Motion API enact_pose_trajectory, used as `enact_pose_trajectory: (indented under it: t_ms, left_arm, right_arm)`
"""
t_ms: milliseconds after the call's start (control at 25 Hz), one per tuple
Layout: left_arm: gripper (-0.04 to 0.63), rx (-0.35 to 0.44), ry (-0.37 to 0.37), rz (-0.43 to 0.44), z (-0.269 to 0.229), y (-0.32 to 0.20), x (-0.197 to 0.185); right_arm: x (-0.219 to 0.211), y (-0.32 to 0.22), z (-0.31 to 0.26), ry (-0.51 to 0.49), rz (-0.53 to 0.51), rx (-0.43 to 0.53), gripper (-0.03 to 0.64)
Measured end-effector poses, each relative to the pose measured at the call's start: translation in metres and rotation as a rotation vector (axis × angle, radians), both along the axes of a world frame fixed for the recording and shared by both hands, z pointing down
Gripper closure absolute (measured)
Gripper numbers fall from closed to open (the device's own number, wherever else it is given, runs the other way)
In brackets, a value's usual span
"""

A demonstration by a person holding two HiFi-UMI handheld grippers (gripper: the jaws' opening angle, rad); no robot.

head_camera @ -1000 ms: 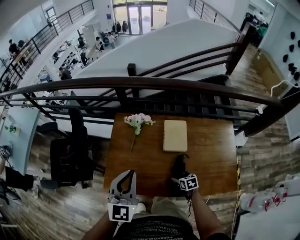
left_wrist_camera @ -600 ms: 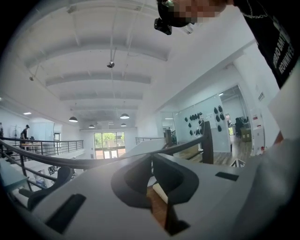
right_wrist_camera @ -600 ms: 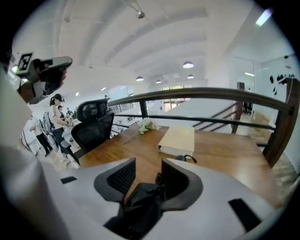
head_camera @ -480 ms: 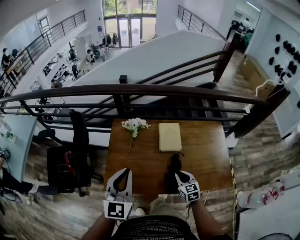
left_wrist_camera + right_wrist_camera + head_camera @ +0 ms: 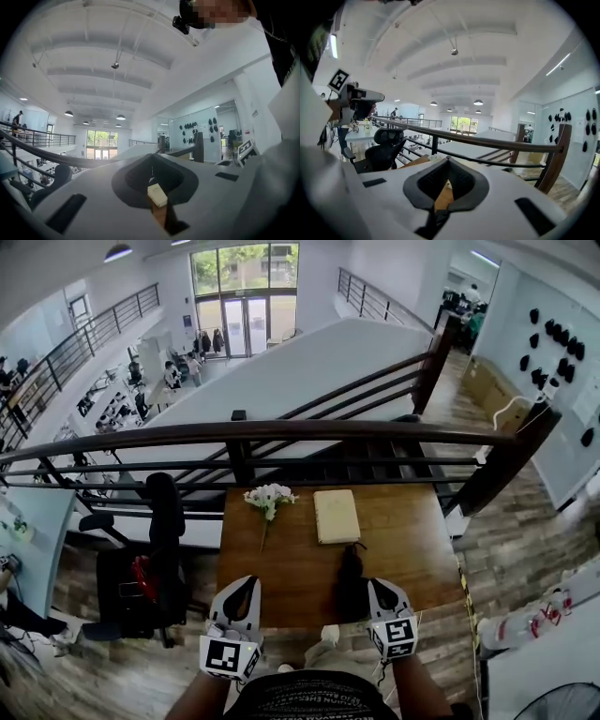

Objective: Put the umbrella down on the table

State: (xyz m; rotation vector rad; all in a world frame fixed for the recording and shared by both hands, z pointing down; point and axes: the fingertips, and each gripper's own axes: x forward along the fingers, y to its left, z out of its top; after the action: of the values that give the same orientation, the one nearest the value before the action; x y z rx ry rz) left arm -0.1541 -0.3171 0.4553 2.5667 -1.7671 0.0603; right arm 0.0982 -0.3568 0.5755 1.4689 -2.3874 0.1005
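A folded black umbrella [image 5: 352, 579] lies on the brown table [image 5: 291, 568], near its front edge and pointing toward the book. My right gripper [image 5: 380, 587] hovers just right of the umbrella's near end, shut and holding nothing; in the right gripper view its jaws [image 5: 448, 160] meet, with only table wood showing through the gap. My left gripper [image 5: 244, 585] hangs over the front left part of the table, also shut and empty. Through the left gripper's [image 5: 152, 157] closed jaws I see the book [image 5: 157, 194].
A cream book [image 5: 336, 516] and a bunch of pale flowers [image 5: 268, 496] lie at the table's far side. A dark railing [image 5: 281, 432] runs right behind the table above a lower floor. A black office chair [image 5: 150, 563] stands to the left.
My right gripper has lifted away from the umbrella, which stays on the table, and its jaws have shut. The left gripper has risen slightly. The head view has tilted up a little.
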Motion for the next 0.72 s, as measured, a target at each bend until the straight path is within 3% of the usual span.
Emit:
enact_pose_trajectory:
  t_ms: [360, 520, 720]
  left_arm:
    - [0.566, 0.032, -0.039, 0.041, -0.007, 0.026, 0.003]
    - [0.565, 0.129, -0.172, -0.014, -0.004, 0.024, 0.012]
    - [0.565, 0.129, -0.164, 0.019, -0.003, 0.020, 0.028]
  right_arm:
    - [0.005, 0.050, -0.089, -0.004, 0.047, 0.134, 0.601]
    - [0.014, 0.059, -0.092, -0.006, 0.058, 0.142, 0.601]
    - [0.013, 0.063, -0.086, -0.002, 0.054, 0.098, 0.601]
